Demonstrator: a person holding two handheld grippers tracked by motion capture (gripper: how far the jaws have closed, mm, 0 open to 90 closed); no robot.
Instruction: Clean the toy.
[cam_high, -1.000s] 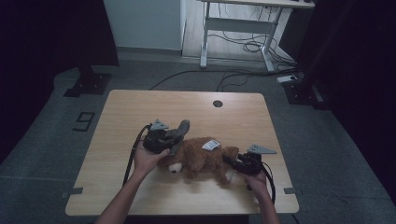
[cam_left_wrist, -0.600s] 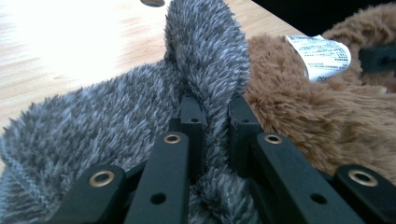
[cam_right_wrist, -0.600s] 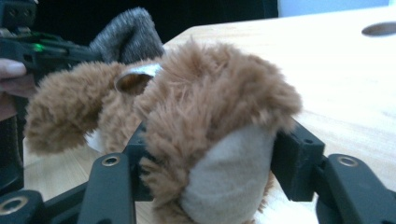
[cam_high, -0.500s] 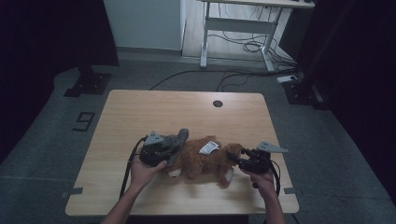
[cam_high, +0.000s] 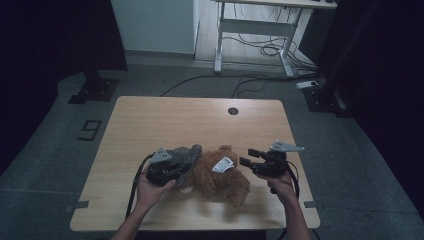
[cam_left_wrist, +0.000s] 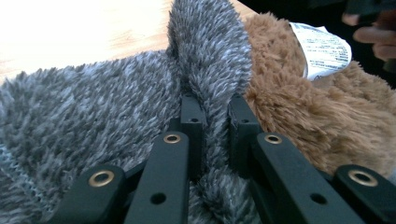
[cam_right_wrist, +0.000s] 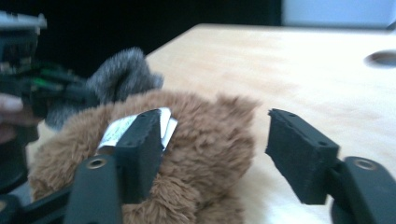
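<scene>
A brown plush bear (cam_high: 220, 180) with a white tag (cam_high: 222, 164) lies on the wooden table (cam_high: 165, 120) near its front edge. My left gripper (cam_high: 186, 162) is shut on a fold of grey fuzzy cloth (cam_left_wrist: 205, 51), which rests against the bear (cam_left_wrist: 303, 107) on its left side. My right gripper (cam_high: 246, 156) hovers just right of the bear, a little above it. Its jaws have just been opening and now stand apart. Between them the bear (cam_right_wrist: 205, 140) and its tag (cam_right_wrist: 116, 128) show beyond the pads, which press on nothing.
A round cable hole (cam_high: 233, 111) sits near the table's far edge. Black cables trail from both grippers toward the front edge. Behind the table are a white desk frame (cam_high: 250, 30), floor cables (cam_high: 260, 50) and dark stand bases (cam_high: 95, 90).
My right gripper has lifted off the bear's right side and its jaws have spread apart. My left gripper has drifted toward the front edge, still holding the grey cloth.
</scene>
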